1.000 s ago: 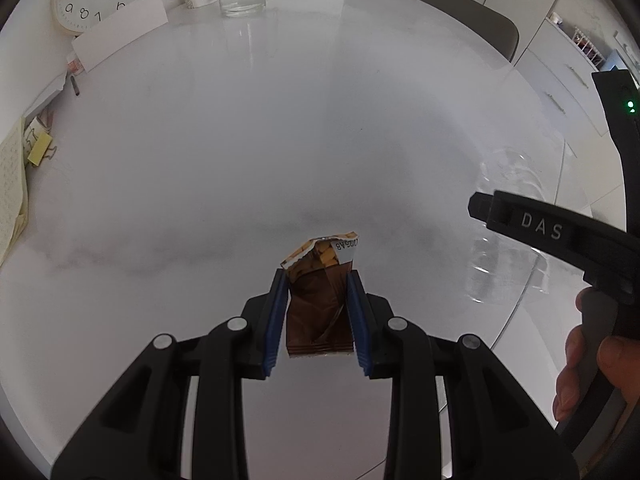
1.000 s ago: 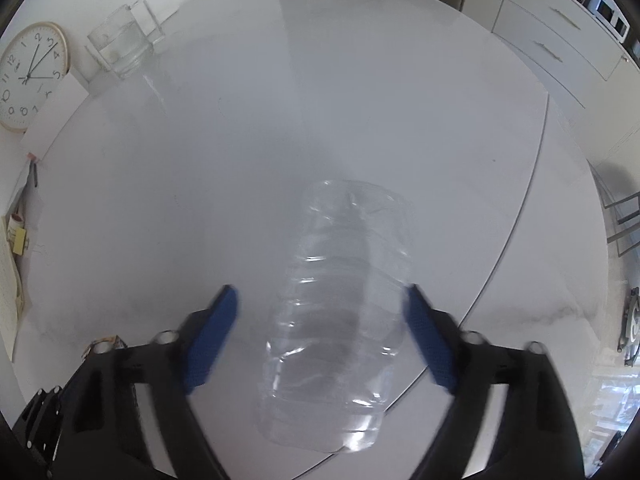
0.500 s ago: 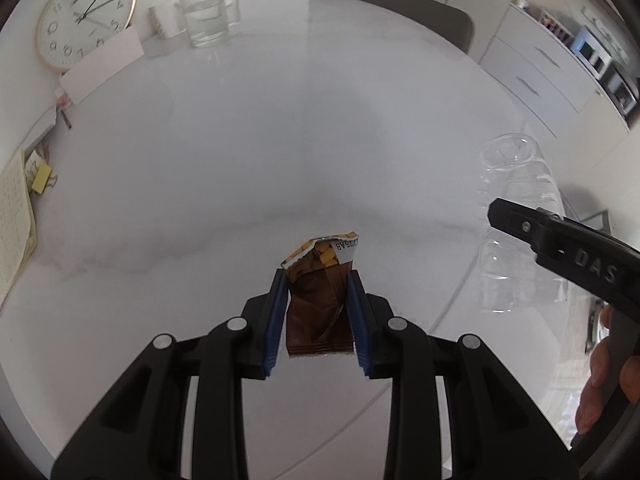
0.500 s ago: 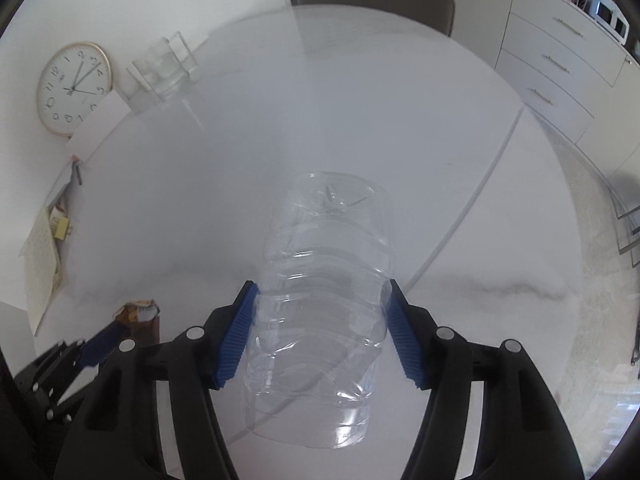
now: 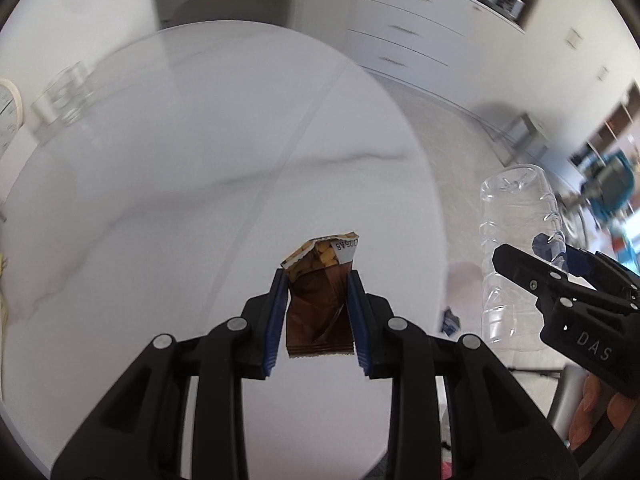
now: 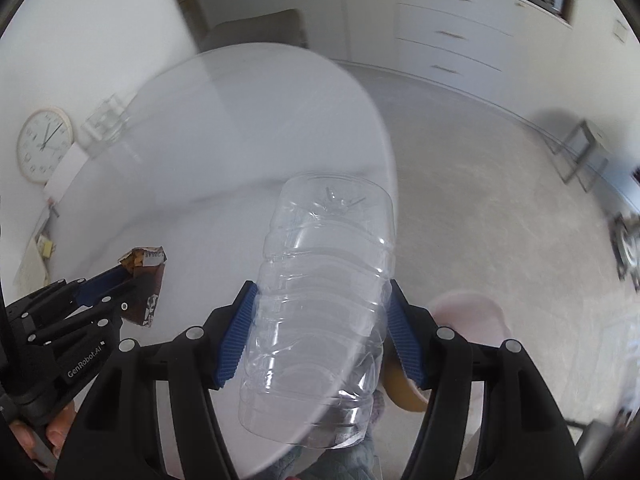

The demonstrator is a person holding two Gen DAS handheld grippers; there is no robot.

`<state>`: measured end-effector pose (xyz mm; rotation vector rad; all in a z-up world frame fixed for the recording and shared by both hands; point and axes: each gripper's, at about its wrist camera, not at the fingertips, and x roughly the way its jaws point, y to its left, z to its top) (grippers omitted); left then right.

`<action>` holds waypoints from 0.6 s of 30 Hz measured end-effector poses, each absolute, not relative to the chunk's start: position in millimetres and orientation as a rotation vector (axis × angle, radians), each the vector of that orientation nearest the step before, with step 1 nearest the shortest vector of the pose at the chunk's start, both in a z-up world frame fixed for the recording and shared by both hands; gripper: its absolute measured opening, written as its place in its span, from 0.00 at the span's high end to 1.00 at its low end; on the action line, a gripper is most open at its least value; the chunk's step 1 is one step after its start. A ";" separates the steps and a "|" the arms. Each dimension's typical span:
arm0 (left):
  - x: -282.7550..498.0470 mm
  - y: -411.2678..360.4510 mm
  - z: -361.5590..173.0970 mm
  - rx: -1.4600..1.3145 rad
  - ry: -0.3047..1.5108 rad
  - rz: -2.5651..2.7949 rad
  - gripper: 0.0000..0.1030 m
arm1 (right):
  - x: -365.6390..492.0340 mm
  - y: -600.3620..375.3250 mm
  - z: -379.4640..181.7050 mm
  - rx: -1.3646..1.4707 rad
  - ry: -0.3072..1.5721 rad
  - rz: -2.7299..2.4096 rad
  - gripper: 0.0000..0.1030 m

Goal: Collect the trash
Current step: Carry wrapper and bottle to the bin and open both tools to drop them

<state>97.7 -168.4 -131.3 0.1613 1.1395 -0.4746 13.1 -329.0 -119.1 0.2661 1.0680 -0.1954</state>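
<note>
Carry to bin: left gripper (image 5: 318, 312) fingers clamped on brown snack wrapper (image 5: 320, 300) above the tabletop (image 5: 160, 200), right gripper (image 6: 322, 334) fingers squeezing clear plastic bottle (image 6: 324, 304) past its edge; keep both grips firm, release only over the pink bin (image 6: 468, 312).

Torn brown wrapper (image 5: 318, 312) and clear ribbed bottle (image 6: 324, 300) — both clamped, lifted above the table.

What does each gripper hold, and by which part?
Left gripper: brown snack wrapper, by its side edges. Right gripper: clear plastic bottle, around its ribbed middle.
</note>
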 end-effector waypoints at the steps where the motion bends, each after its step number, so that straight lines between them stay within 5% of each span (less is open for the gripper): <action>1: 90.7 -180.7 -131.4 0.180 1.140 -0.501 0.71 | 1.4 -339.9 -118.7 0.278 1.058 -0.225 0.38; 16: 2.7 -403.3 -198.7 0.421 1.254 -0.922 0.70 | -132.8 -490.1 -150.6 0.444 1.067 -0.569 0.37; 18: -2.8 -424.1 -215.5 0.447 1.283 -0.946 0.63 | -137.5 -504.4 -158.5 0.470 1.077 -0.589 0.37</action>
